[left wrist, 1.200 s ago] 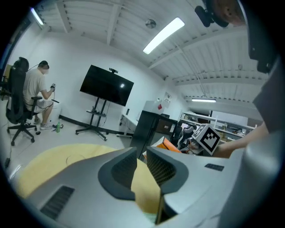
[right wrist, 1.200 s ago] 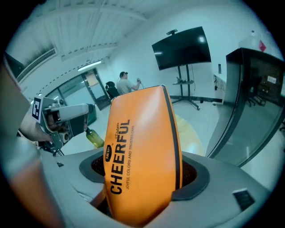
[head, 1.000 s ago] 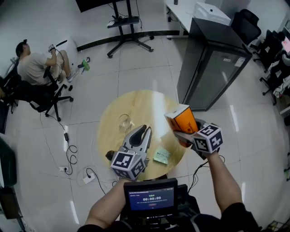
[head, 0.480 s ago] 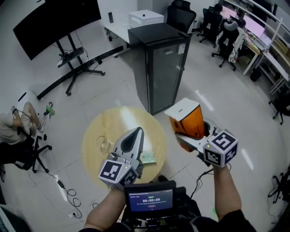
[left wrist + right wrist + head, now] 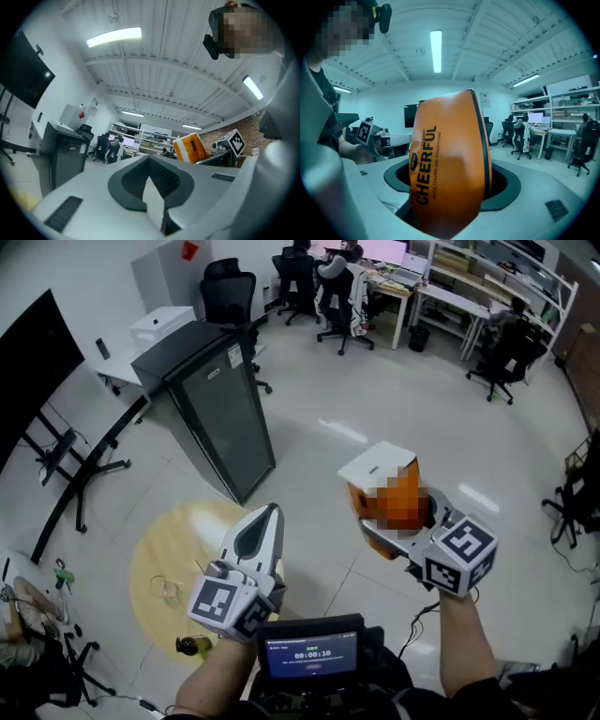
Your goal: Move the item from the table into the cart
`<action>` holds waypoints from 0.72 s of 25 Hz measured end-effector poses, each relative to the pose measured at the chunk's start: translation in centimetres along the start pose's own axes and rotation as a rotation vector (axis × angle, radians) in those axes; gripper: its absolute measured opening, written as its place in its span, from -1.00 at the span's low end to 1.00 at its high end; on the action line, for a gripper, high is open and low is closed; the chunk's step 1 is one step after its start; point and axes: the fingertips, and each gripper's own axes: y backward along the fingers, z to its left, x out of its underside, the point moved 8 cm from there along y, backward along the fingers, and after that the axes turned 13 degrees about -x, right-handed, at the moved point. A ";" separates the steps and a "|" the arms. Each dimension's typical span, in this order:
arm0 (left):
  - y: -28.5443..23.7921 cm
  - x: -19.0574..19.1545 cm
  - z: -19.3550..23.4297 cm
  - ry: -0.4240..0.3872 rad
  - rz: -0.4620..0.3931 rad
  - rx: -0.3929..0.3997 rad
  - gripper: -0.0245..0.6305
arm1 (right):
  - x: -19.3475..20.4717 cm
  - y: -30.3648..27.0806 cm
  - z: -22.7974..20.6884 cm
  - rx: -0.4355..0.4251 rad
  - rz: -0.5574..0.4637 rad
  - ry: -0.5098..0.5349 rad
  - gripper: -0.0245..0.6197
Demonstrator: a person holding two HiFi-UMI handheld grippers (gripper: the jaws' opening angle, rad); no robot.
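**Pack swings clear of the table, on its way to a cart not yet in sight**

Both grippers have swung away from the table (image 5: 155,545) since the earlier frame. It lay directly under them then. Now it sits low in the head view, behind and to the left of the left gripper (image 5: 266,519). A glass (image 5: 169,589) and a dark bottle (image 5: 190,645) remain on its wood, well apart from either gripper.

The left gripper's jaws stood apart a second ago and now meet tip to tip with nothing between them, which its own view confirms. It looks idle, probably shut so that it catches on nothing while it rides alongside the load. A black cabinet (image 5: 211,399) stands ahead of it and to its left.

Across a gap of bare floor to the right is the right gripper (image 5: 394,519). Its jaws are spread wide and clamped on the sides of the orange pack (image 5: 375,474). The pack stands upright between them with its white top uppermost, in the air and well clear of the table. In the right gripper view the pack fills the whole space between the jaws.

The wide opening seems to be simply the width of the pack. Gripping it low on the body likely keeps it upright and steady during the carry, and holding it high keeps it clear of furniture.

Ahead of the right gripper there is only open floor, then desks and office chairs (image 5: 328,296) far off. The cart shows in no view, so this looks like the carrying leg, with the drop-off not yet begun.
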 end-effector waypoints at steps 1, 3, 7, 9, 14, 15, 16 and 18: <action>-1.1 0.5 -2.9 -0.010 -0.002 0.038 -0.92 | 0.6 3.0 -0.7 0.030 -0.011 -0.001 0.17; -3.2 1.7 -8.4 -0.047 0.004 0.101 -0.92 | 2.1 8.7 -2.1 0.093 -0.027 -0.004 0.17; -7.5 3.2 -18.7 -0.047 0.040 0.221 -0.92 | 3.3 19.6 -4.3 0.224 -0.059 -0.019 0.17; -10.1 3.9 -25.0 -0.036 0.050 0.310 -0.92 | 3.7 25.7 -5.6 0.304 -0.079 -0.031 0.17; -15.2 8.5 -42.6 -0.059 0.076 0.533 -0.92 | 7.8 42.8 -8.5 0.522 -0.135 -0.065 0.18; -16.1 9.3 -45.3 -0.058 0.084 0.573 -0.92 | 8.6 45.6 -8.8 0.573 -0.144 -0.072 0.18; -17.0 9.9 -47.7 -0.056 0.090 0.615 -0.92 | 9.3 48.0 -9.1 0.626 -0.151 -0.081 0.18; -18.8 10.6 -51.7 -0.062 0.098 0.708 -0.92 | 10.2 52.1 -9.4 0.735 -0.160 -0.101 0.18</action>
